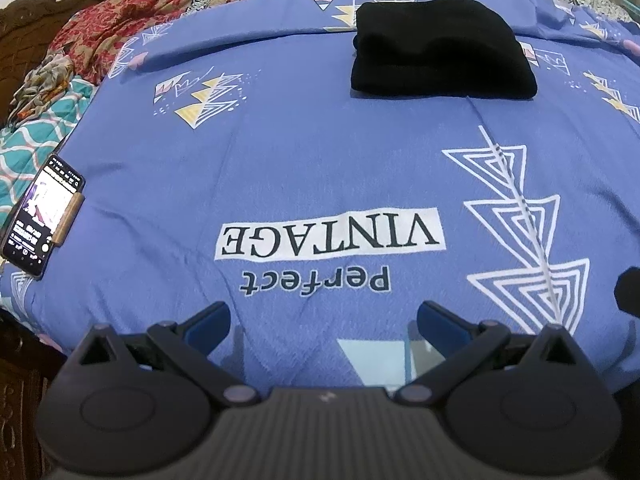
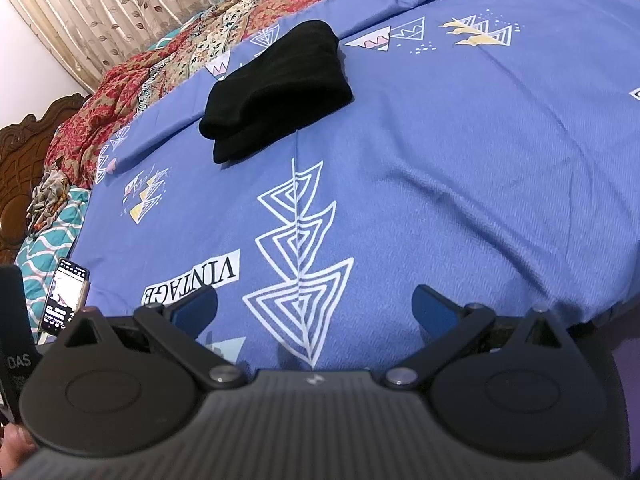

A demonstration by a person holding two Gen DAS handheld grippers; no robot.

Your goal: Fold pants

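Note:
The black pants (image 1: 442,50) lie folded in a compact stack on the blue printed bedsheet (image 1: 300,168), far ahead of both grippers. They also show in the right wrist view (image 2: 276,88), up and to the left. My left gripper (image 1: 324,326) is open and empty, low over the near part of the sheet. My right gripper (image 2: 316,306) is open and empty too, near the front edge of the bed. Neither gripper touches the pants.
A phone (image 1: 42,218) with a lit screen lies at the sheet's left edge, also in the right wrist view (image 2: 66,298). Crumpled red patterned bedding (image 1: 132,12) and a teal quilt (image 1: 28,144) lie behind and left. A carved wooden headboard (image 2: 24,152) stands at left.

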